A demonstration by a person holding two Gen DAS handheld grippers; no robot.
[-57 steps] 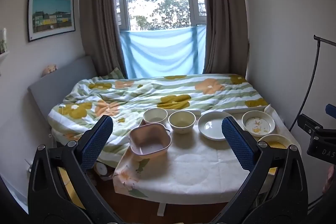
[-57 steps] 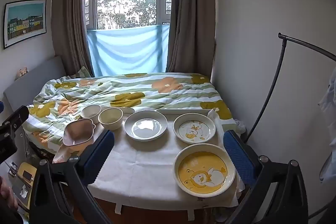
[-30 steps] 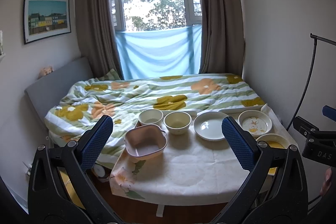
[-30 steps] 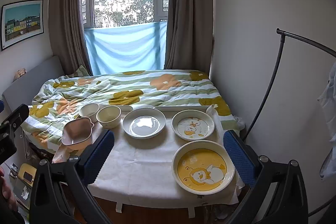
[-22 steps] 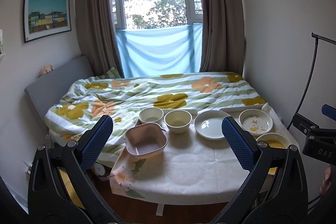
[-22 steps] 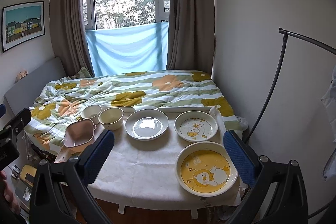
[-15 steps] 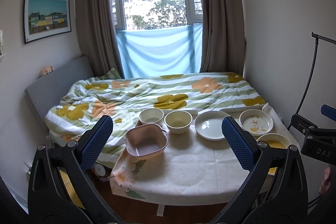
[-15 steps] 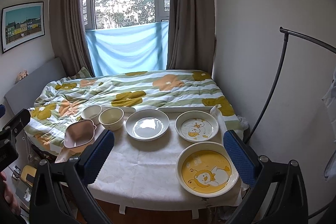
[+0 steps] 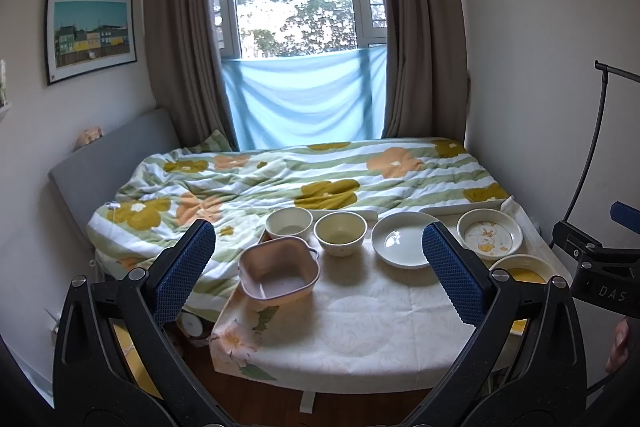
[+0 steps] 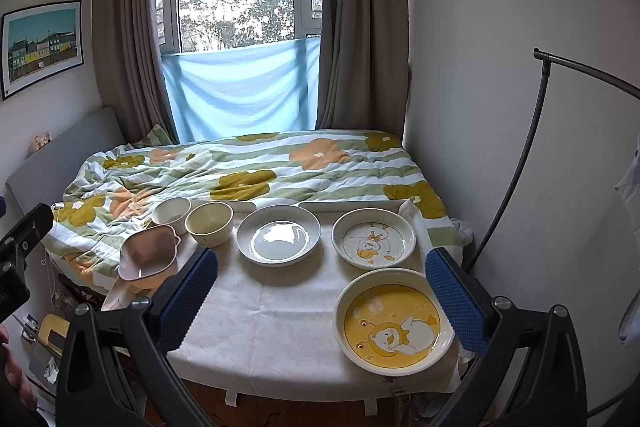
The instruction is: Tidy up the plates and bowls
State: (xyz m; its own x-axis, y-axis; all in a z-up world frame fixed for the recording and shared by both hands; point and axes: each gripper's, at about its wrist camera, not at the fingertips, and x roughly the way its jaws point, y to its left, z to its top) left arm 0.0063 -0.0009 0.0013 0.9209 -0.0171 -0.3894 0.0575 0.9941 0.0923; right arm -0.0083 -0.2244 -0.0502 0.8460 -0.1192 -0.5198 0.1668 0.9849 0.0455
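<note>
My left claw [image 9: 318,265] and right claw [image 10: 320,291] hang released above the table [image 10: 280,327]; pink dish [image 9: 279,273], two bowls [image 9: 340,233], three plates [image 10: 394,323] rest apart.

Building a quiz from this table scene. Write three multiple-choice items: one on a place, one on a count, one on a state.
1. Where does the yellow duck plate sit?
A. near right corner
B. far left corner
C. on the bed

2. How many dishes stand on the table?
A. four
B. six
C. eight

3. How is the right gripper?
A. shut on a bowl
B. open, empty
C. shut on a plate

Key: 1 A, it lies nearest the camera at right; 2 B, three plates, three bowls; 3 B, the jaws stand wide apart.
</note>
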